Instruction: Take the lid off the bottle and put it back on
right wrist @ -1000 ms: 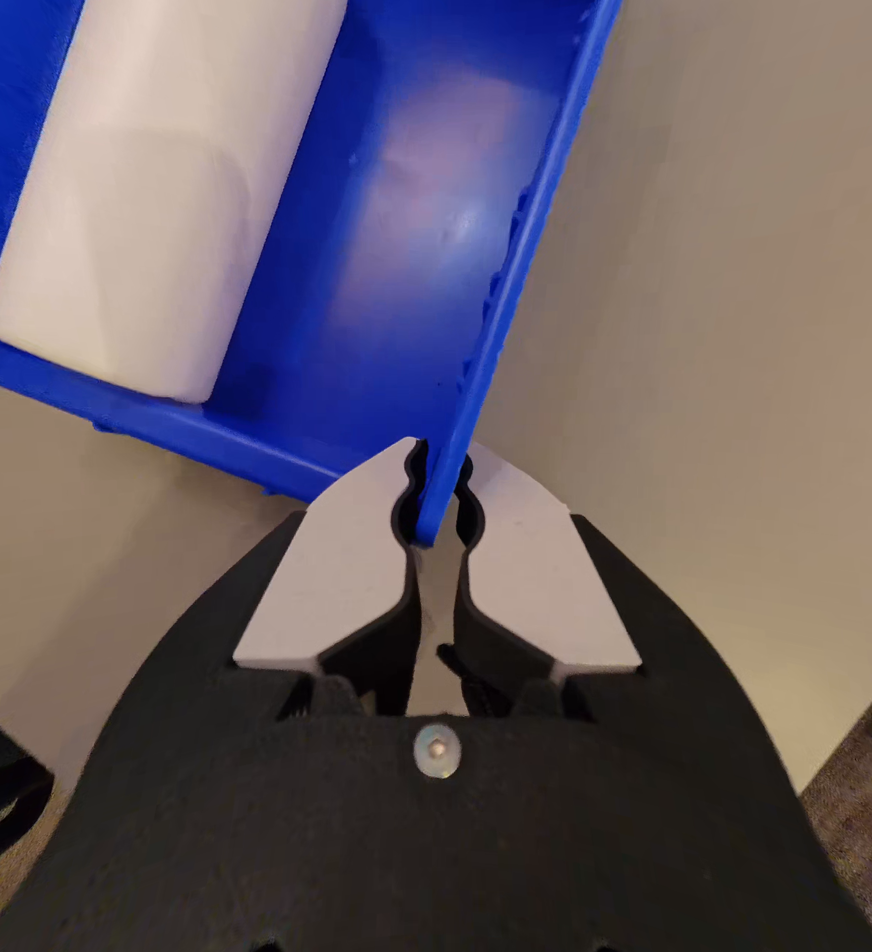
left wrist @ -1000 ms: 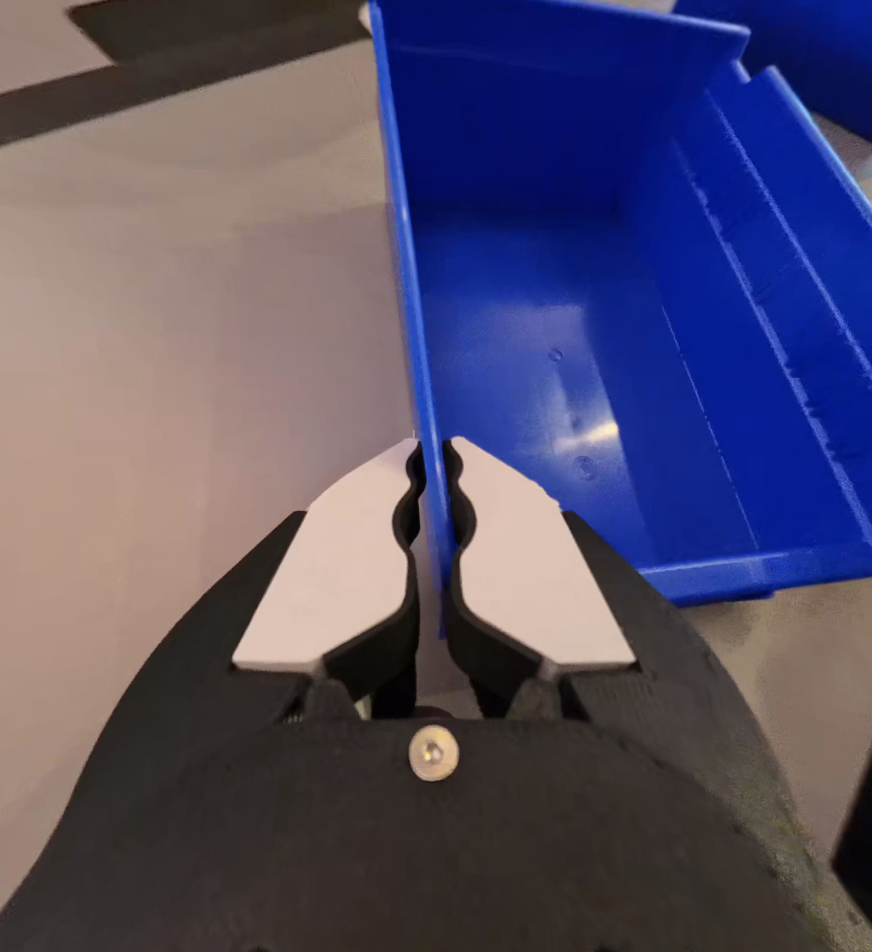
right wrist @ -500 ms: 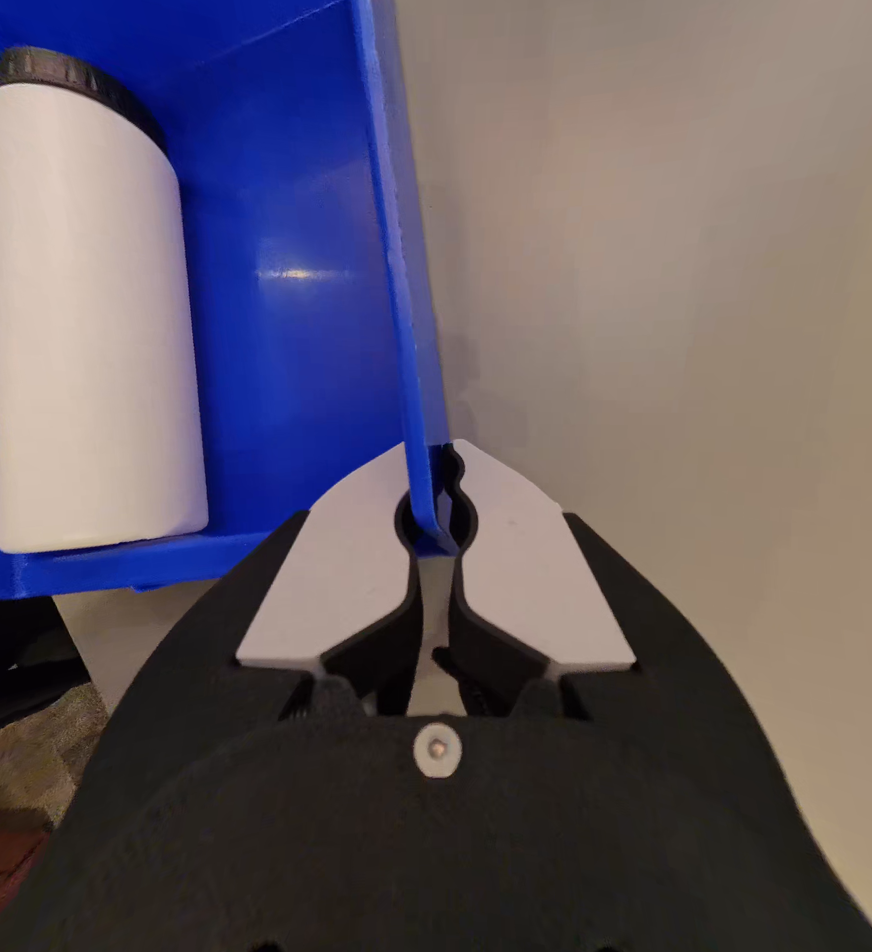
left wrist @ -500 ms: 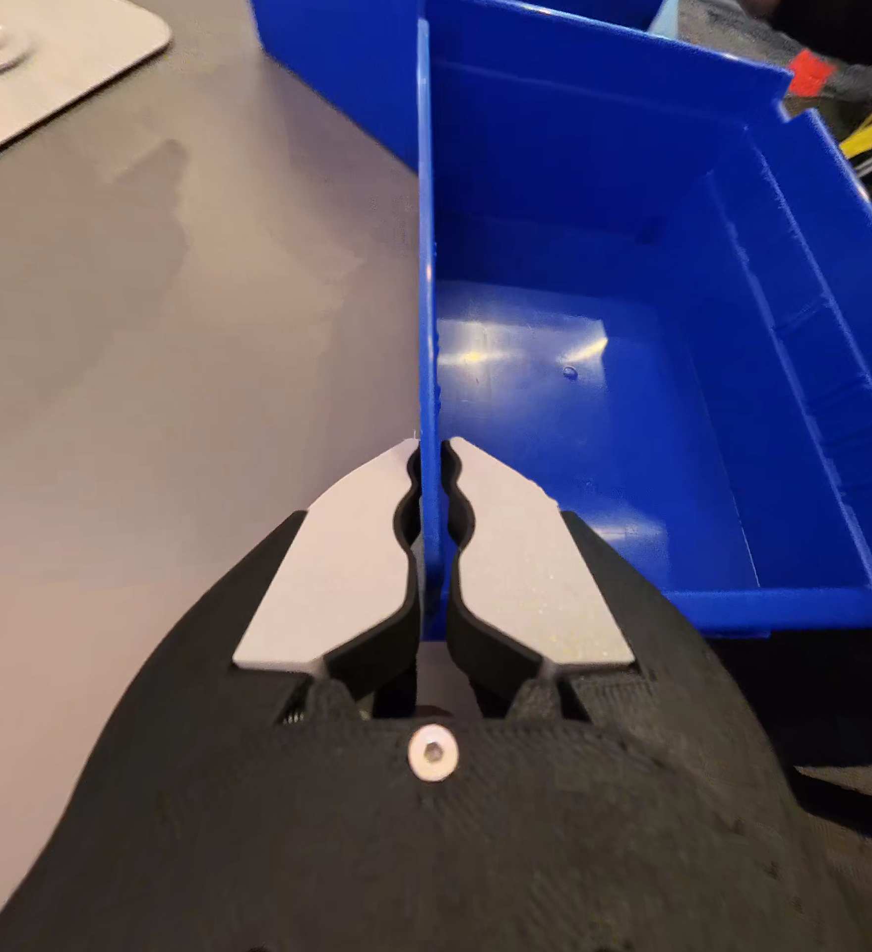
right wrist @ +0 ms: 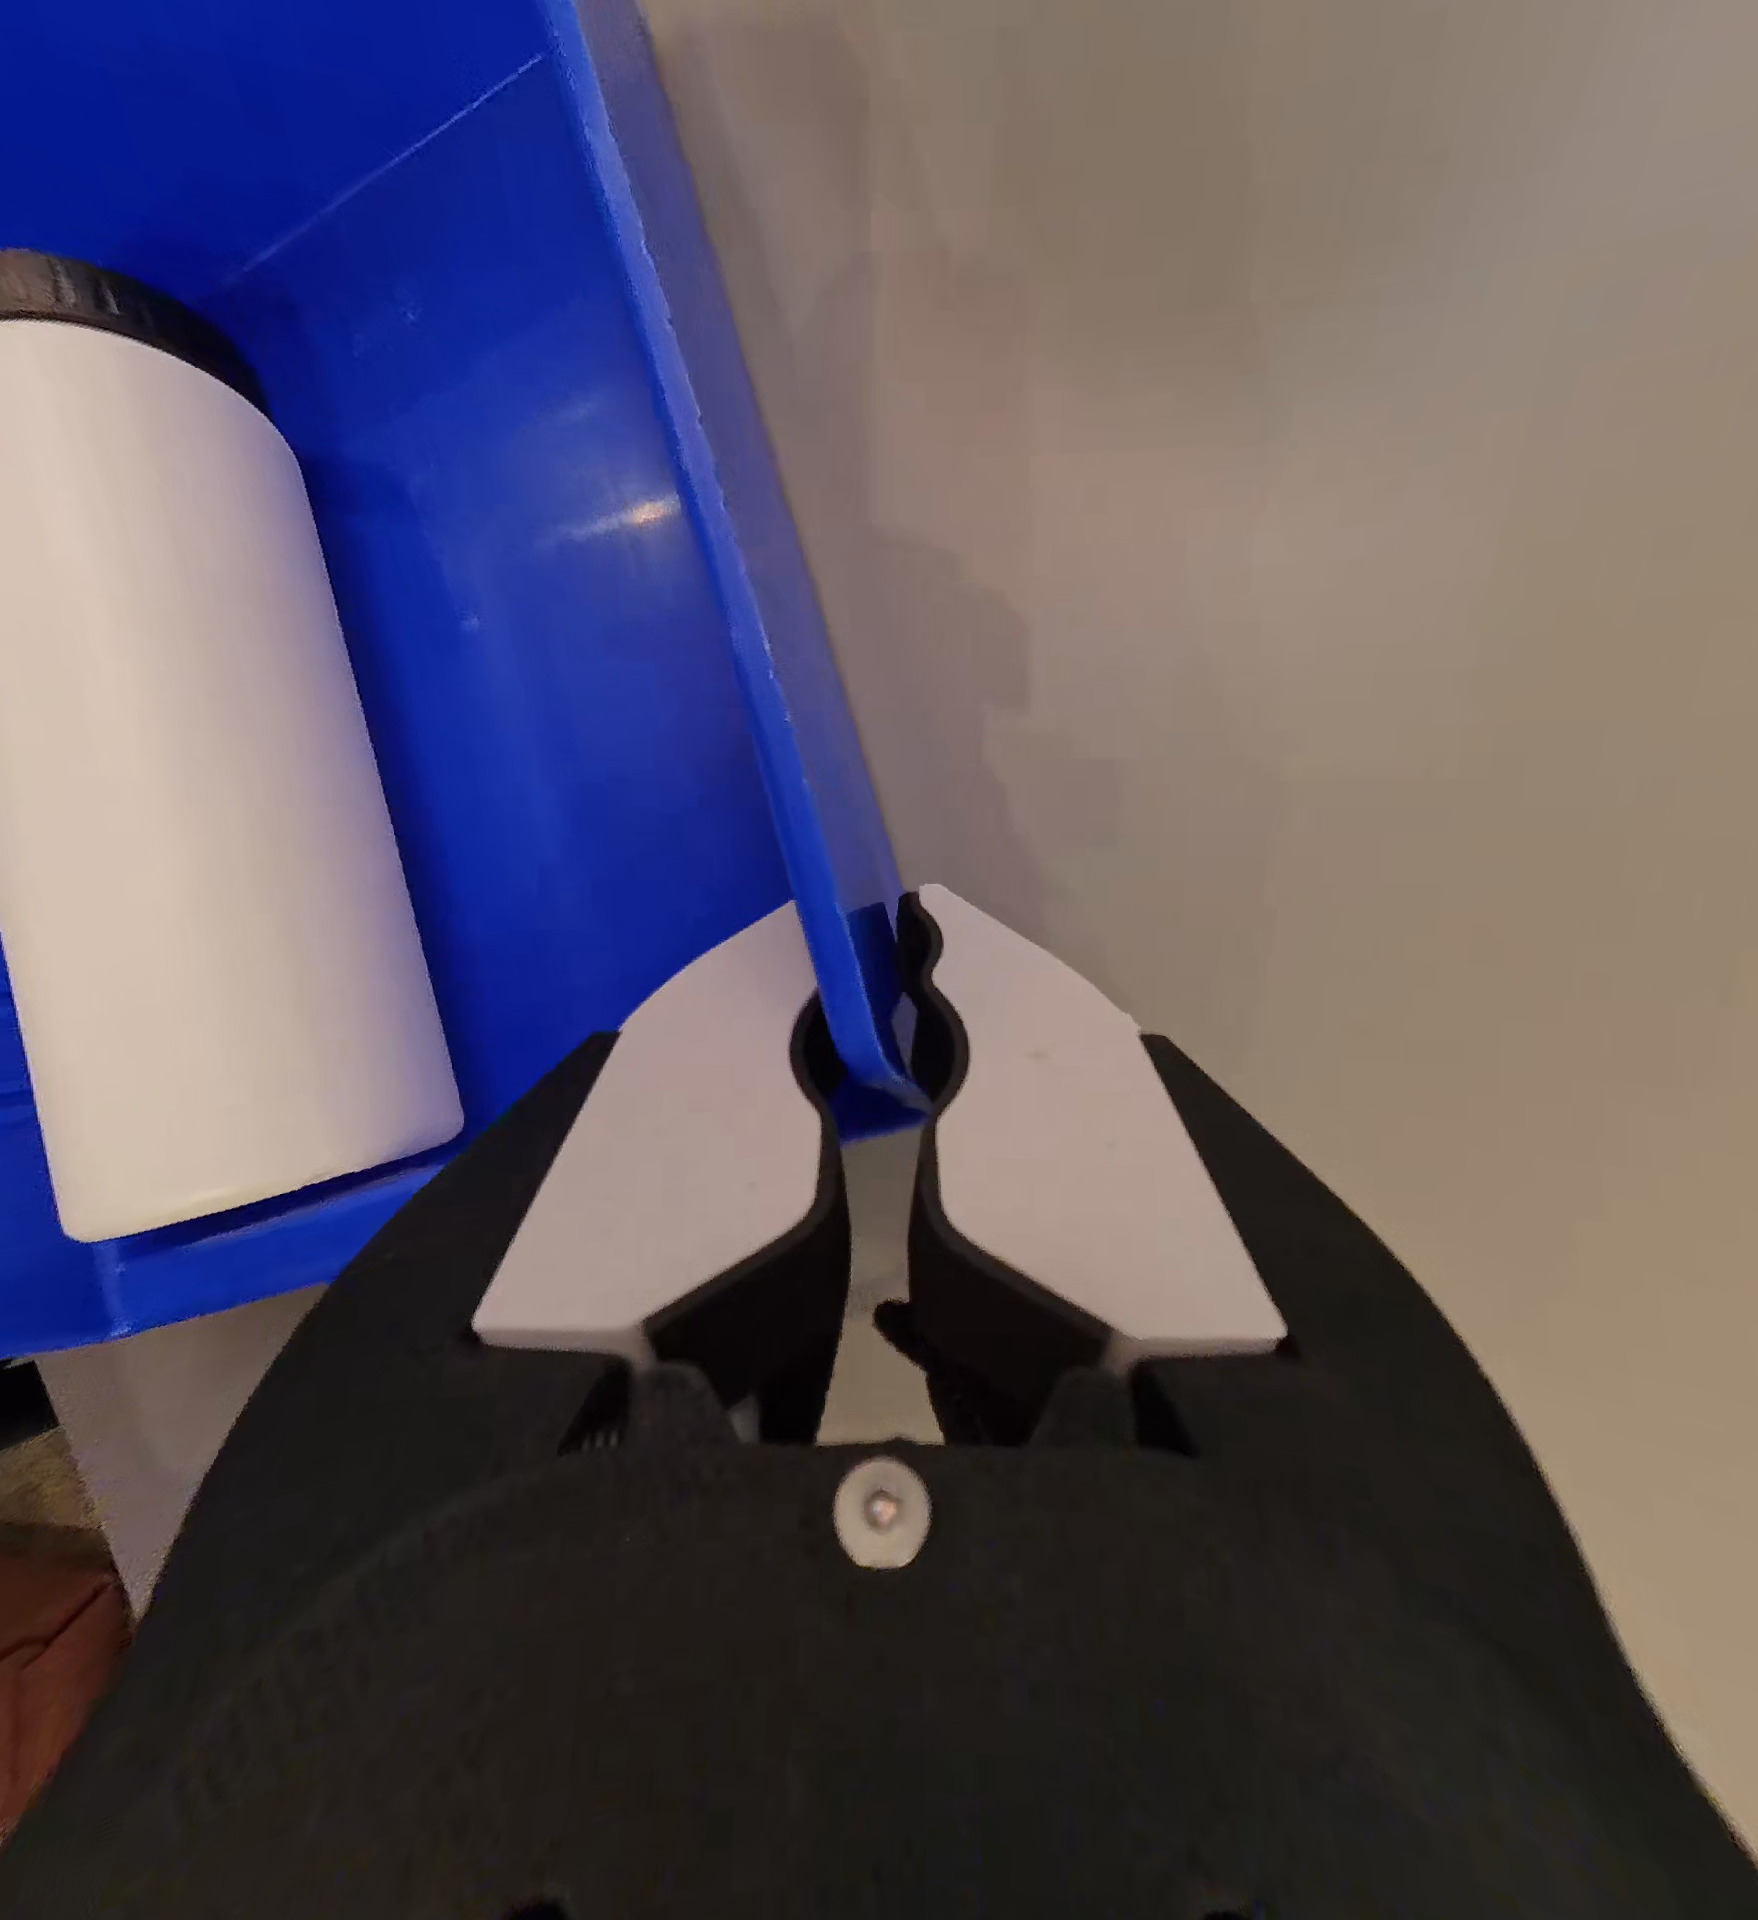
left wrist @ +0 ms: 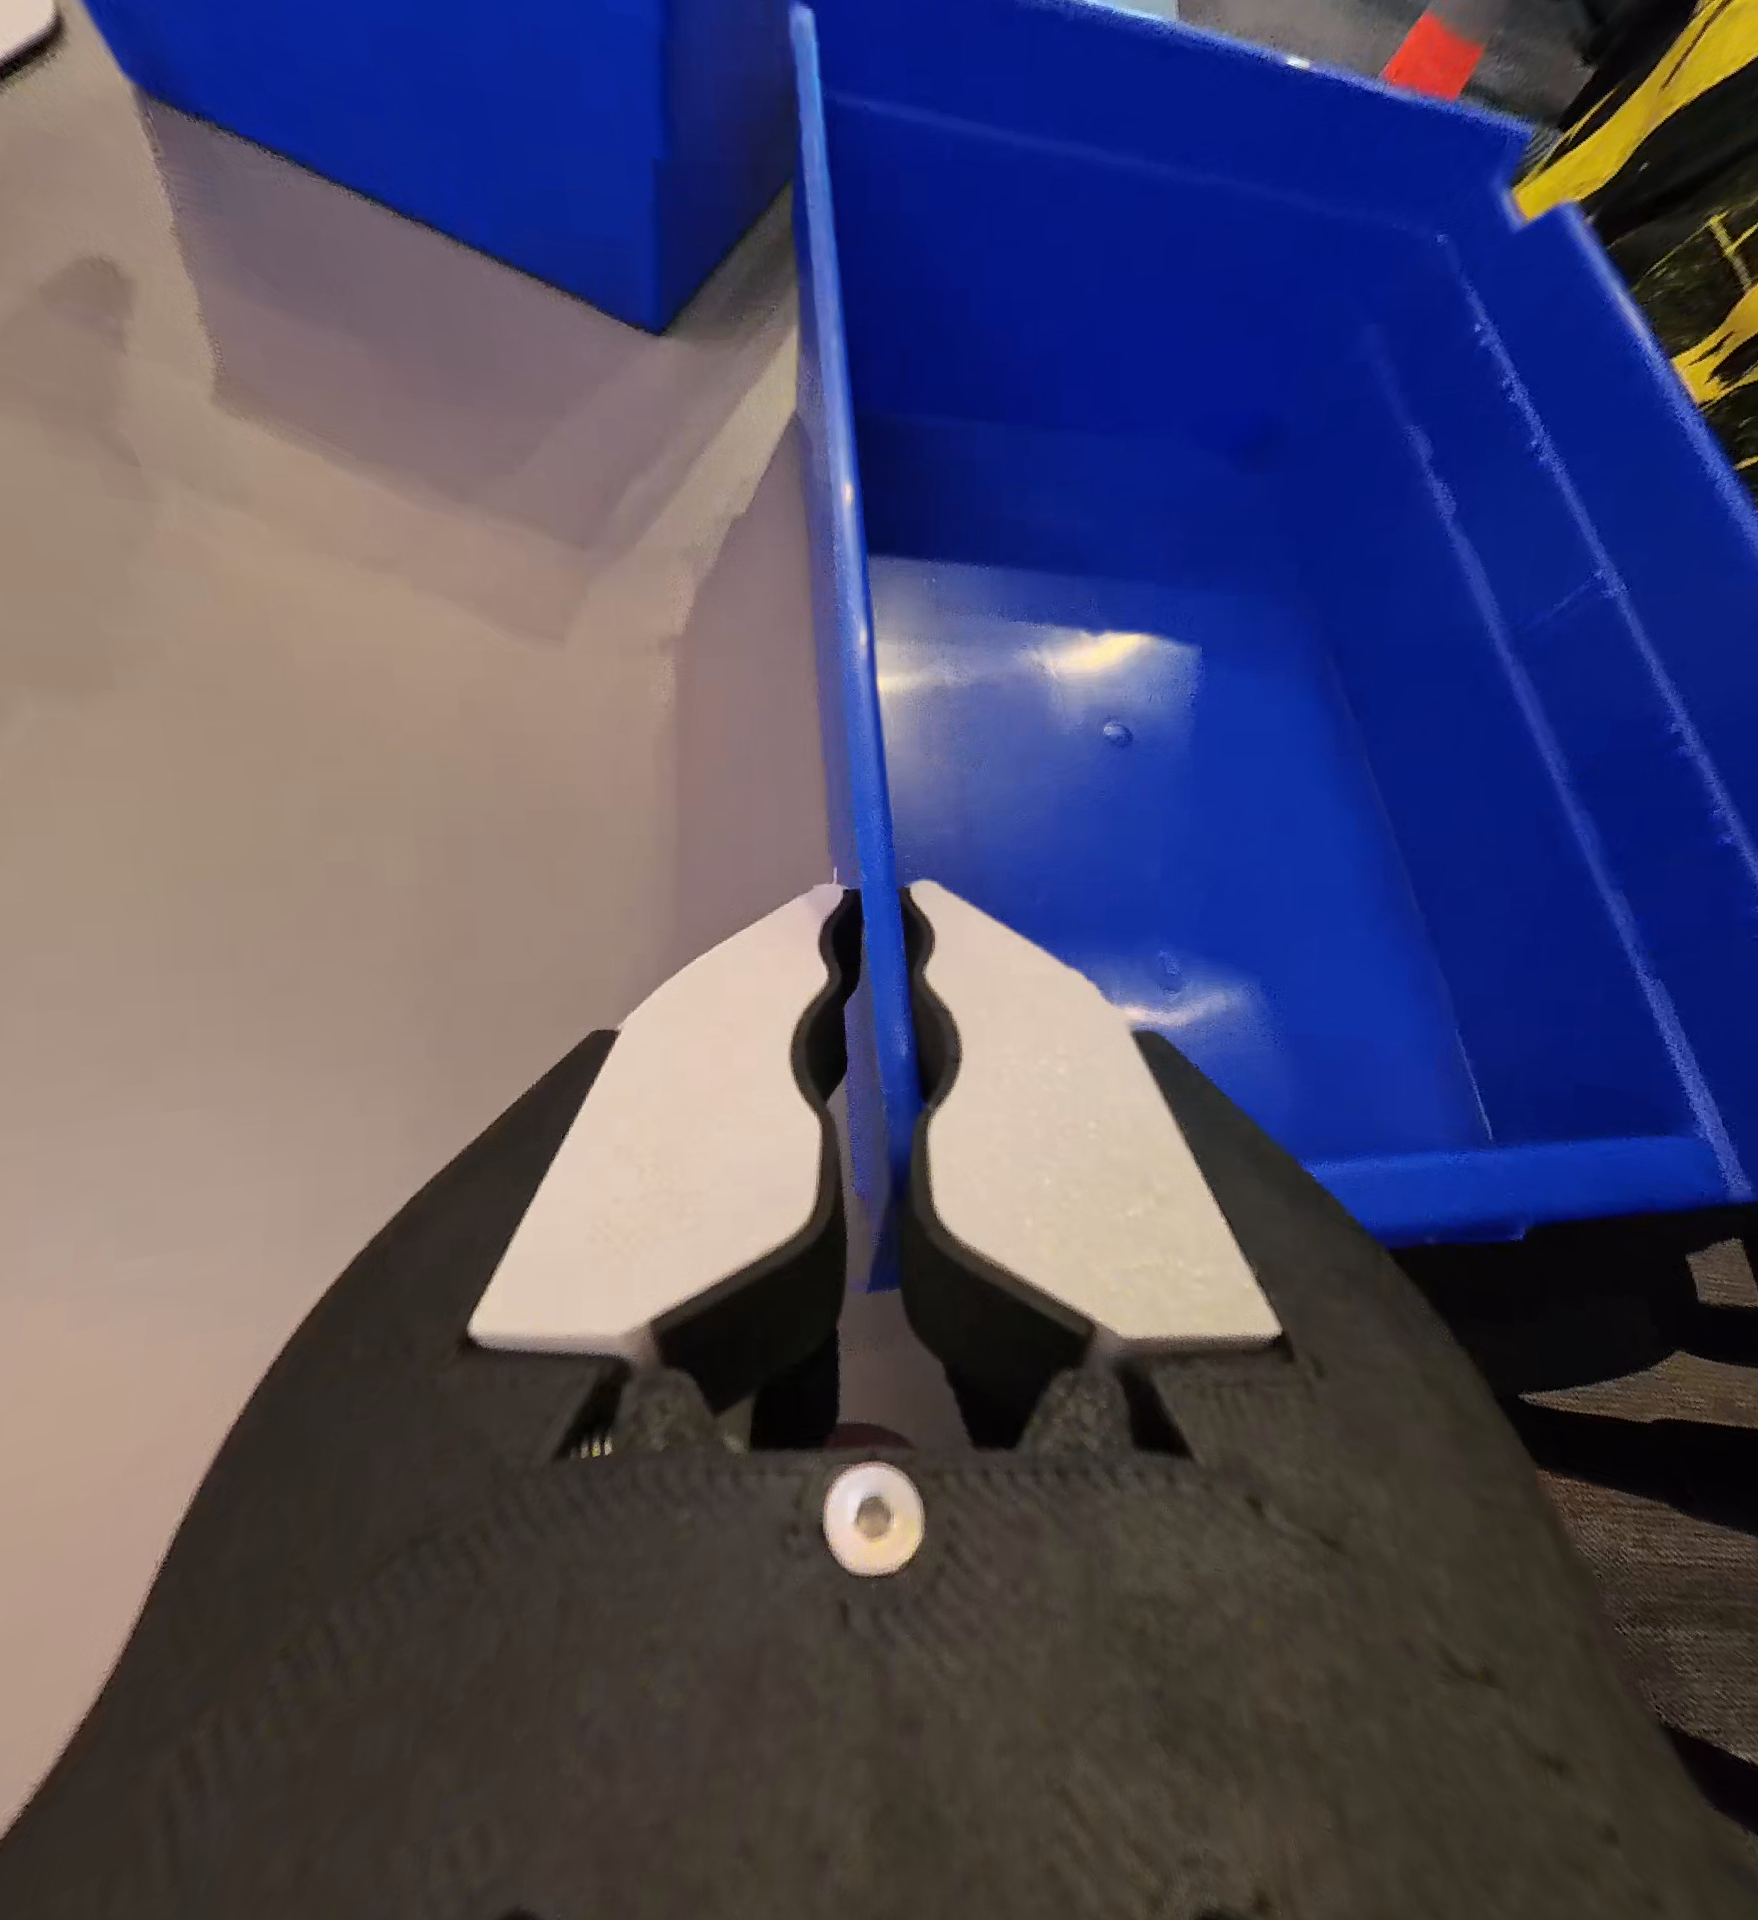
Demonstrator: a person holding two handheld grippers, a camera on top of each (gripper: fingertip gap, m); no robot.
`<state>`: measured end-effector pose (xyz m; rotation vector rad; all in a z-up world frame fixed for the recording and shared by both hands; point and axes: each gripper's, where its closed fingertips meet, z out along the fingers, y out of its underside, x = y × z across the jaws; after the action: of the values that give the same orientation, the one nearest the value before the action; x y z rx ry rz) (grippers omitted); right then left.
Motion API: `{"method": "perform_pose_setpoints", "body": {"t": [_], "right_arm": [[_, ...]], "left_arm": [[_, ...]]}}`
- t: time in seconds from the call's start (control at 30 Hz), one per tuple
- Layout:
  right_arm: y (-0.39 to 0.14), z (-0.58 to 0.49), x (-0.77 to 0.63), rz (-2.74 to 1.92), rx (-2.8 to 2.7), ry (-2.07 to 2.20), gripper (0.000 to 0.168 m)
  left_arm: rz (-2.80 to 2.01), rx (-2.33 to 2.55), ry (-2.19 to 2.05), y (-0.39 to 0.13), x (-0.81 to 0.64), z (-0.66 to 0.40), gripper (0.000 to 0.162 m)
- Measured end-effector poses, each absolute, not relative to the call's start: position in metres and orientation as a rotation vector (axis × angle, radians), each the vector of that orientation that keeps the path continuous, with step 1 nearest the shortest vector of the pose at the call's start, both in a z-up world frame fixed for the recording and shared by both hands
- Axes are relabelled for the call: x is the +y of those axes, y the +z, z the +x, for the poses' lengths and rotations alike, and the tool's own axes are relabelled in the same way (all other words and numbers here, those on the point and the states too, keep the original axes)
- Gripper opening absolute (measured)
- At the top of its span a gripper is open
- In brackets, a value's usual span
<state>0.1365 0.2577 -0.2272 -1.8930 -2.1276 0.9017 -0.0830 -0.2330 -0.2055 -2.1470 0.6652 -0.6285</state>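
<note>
The left gripper has its jaws pinching the thin side wall of an empty blue bin, one finger inside and one outside; the right gripper likewise has its jaws clamped on the near corner of the wall of another blue bin, though whether the two bins are separate or one cannot be settled from these views; inside the right-hand bin lies the white bottle on its side, its base towards the camera and its black ribbed lid at the far end, seemingly fitted on; the bottle rests against the bin's near wall, well to the left of the gripping fingers; beyond the left bin stands a further blue bin on the grey table, with dark floor showing past the table edge at lower right. By my judgement the lid work has not begun; the risks lie in the bins: a corner grip on a thin wall may slip or flex, tipping the bin so the loose bottle rolls; the empty bin sits at the table's edge and could be dragged off it.
</note>
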Motion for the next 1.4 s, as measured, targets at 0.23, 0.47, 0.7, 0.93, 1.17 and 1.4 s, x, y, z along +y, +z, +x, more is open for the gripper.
{"method": "perform_pose_setpoints", "body": {"t": [0.23,0.47,0.7,0.93,1.17,1.4], "right_arm": [[-0.227,0.089,0.241,-1.812,-2.188,0.921,0.008],[-0.219,0.021,0.212,-1.801,-2.118,0.841,0.041],[-0.146,0.085,0.157,-1.917,-1.904,0.734,0.073],[-0.165,0.138,-0.001,-1.956,-2.174,0.752,0.097],[-0.156,0.147,-0.015,-1.942,-2.068,0.636,0.077],[-0.193,0.162,-0.072,-2.023,-2.317,0.759,0.058]], "left_arm": [[-2.155,0.704,-0.593,-0.206,-0.195,-0.074,0.006],[-2.235,0.647,-0.564,-0.21,-0.161,-0.065,0.023],[-2.16,0.053,-0.476,-0.128,-0.138,-0.135,0.07],[-2.328,0.028,-0.233,-0.13,-0.046,-0.125,0.062],[-2.518,0.088,-0.092,-0.171,-0.011,-0.123,0.059],[-2.575,0.115,-0.141,-0.183,-0.01,-0.12,0.044]]}}
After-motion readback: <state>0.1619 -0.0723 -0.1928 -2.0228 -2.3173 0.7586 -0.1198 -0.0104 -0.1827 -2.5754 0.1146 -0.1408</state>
